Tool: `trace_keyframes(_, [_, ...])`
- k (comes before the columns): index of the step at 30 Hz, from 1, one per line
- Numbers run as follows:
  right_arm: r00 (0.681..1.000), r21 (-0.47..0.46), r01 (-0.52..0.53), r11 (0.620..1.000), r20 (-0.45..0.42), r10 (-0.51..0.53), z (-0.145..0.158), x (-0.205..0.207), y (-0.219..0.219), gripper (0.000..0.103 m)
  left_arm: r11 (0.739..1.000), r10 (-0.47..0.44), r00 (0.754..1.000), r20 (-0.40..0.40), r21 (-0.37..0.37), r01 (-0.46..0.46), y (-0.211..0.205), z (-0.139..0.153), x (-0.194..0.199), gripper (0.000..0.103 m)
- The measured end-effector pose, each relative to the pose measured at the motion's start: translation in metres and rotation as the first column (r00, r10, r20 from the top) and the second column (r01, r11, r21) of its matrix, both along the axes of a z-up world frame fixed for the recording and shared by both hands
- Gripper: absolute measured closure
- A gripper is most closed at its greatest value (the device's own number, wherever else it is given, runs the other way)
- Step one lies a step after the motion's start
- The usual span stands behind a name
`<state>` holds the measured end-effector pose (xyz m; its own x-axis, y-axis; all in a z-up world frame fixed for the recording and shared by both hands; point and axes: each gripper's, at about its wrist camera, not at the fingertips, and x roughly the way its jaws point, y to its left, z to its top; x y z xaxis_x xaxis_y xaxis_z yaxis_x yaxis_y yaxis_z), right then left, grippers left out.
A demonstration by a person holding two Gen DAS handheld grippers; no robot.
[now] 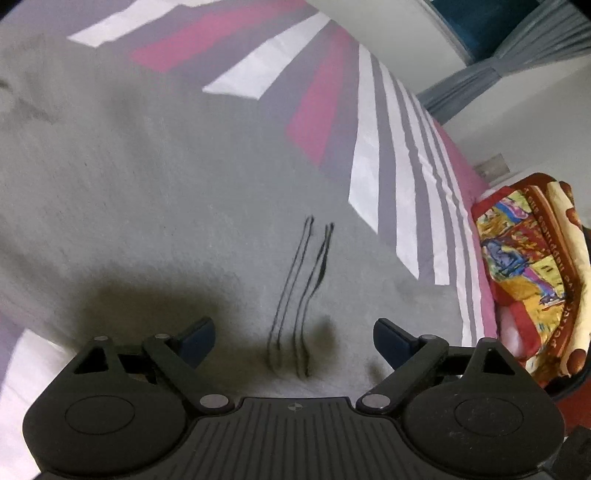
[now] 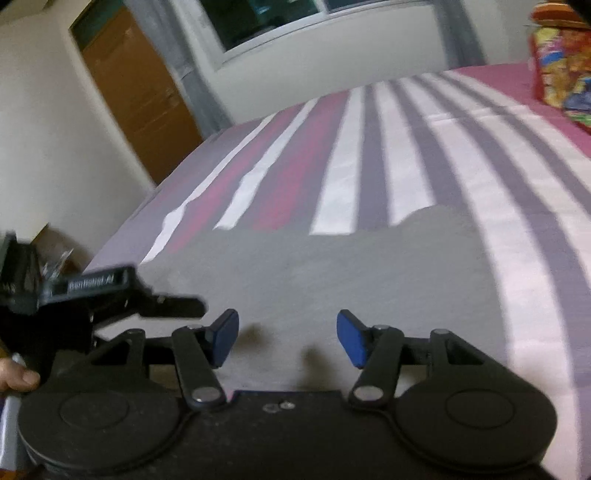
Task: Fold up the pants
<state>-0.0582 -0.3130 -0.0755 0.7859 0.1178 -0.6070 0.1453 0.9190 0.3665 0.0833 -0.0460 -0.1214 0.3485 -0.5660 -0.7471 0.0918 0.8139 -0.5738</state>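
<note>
The grey pants point(image 1: 155, 192) lie flat on the striped bed, with two thin dark lines point(image 1: 295, 295) running along the cloth. My left gripper point(image 1: 293, 338) hovers just above the pants, open wide, with nothing between its blue pads. In the right wrist view the same grey pants point(image 2: 314, 273) spread ahead of my right gripper point(image 2: 288, 338), which is open and holds nothing. The left gripper point(image 2: 122, 295) also shows at the left of that view, above the pants' left edge, with a hand point(image 2: 18, 376) behind it.
The bed sheet point(image 2: 406, 155) has white, grey and pink stripes. A colourful folded blanket point(image 1: 535, 266) sits at the bed's right side. A wooden door point(image 2: 136, 85), a window point(image 2: 295, 18) and grey curtains point(image 1: 498, 70) stand beyond the bed.
</note>
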Motion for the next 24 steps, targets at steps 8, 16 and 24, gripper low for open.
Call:
trace_keyframes(8, [0.983,0.033,0.183,0.983,-0.003,-0.183,-0.007,-0.036,-0.056,0.042,0.998,-0.005,0.998,-0.067,-0.062,0.001,-0.014,-0.027,-0.006,0.074])
trace_keyframes(16, [0.953,0.053,0.303,0.952,-0.014,-0.303,-0.018,-0.045,-0.081,0.046,0.998,0.030,0.998,0.060,-0.059,-0.027,-0.023,-0.004,-0.024,0.086])
trace_keyframes(24, [0.966,-0.068,0.253,0.965,-0.034,-0.256,-0.015,-0.011,-0.061,0.076,0.999,-0.006,0.986,0.169,0.050,-0.003,0.001,0.024,-0.019,0.086])
